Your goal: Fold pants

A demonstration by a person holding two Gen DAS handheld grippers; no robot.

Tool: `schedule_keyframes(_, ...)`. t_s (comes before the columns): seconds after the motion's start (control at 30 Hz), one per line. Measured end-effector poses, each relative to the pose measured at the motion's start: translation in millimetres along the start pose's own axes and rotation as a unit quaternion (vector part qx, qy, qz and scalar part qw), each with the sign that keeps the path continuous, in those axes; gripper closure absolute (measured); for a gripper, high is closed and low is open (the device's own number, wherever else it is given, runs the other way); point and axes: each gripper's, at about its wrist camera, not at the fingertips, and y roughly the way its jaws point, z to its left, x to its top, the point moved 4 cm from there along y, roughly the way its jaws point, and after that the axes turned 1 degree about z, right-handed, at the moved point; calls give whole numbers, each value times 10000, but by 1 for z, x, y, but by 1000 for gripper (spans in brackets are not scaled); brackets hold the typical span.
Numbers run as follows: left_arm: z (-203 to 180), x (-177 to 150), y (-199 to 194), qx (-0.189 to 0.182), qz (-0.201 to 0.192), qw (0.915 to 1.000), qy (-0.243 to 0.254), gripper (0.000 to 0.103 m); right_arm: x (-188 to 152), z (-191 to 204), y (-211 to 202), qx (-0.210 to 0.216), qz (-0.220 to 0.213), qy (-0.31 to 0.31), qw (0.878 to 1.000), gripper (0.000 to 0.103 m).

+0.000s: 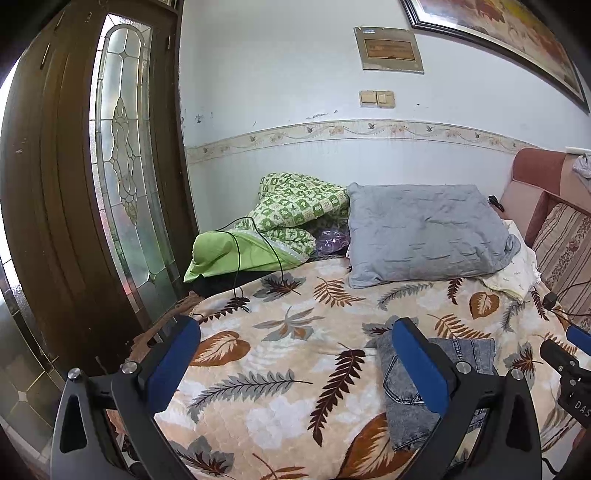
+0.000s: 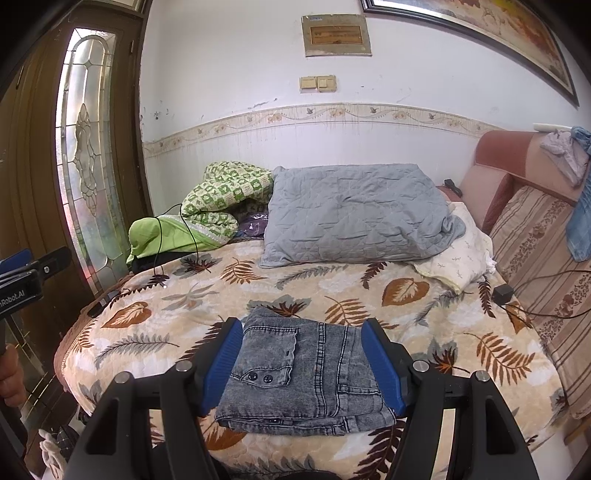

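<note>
With the grey denim pants (image 2: 306, 376) lying folded in a compact stack on the leaf-print bedspread (image 2: 369, 295) near its front edge, both the left gripper (image 1: 295, 365) and right gripper (image 2: 303, 369) hover with jaws wide and empty, so folding appears complete and any next move requires only retraction or a final smoothing press.

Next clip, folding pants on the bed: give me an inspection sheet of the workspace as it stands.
Surface: bed under leaf-print quilted bedspread.
Job's things: grey acid-wash denim pants, folded into a compact stack near the front edge.
Clutter: grey pillow, green checked blanket, cream cloth.
Grippers: left gripper open, over bare bedspread; right gripper open, fingers either side of the pants.
Cables: black cable over the blanket; black charger with lead.
Surroundings: wooden glass-panelled door, framed picture.
</note>
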Motion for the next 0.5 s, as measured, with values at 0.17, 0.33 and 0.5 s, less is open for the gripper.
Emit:
schedule_keyframes(0.17, 0, -2, 7, 34, 114, 9999, -49, 0, -3, 0, 8, 13, 86, 7, 10000, 33)
schedule_keyframes(0.33, -1, -3, 14, 26, 180, 9998, -63, 0, -5, -1, 15, 43, 166, 28, 9998, 33)
schedule_keyframes(0.5, -3, -3, 18, 17, 182, 9998, -11, 0, -6, -1, 21, 50, 223, 32, 9997, 33)
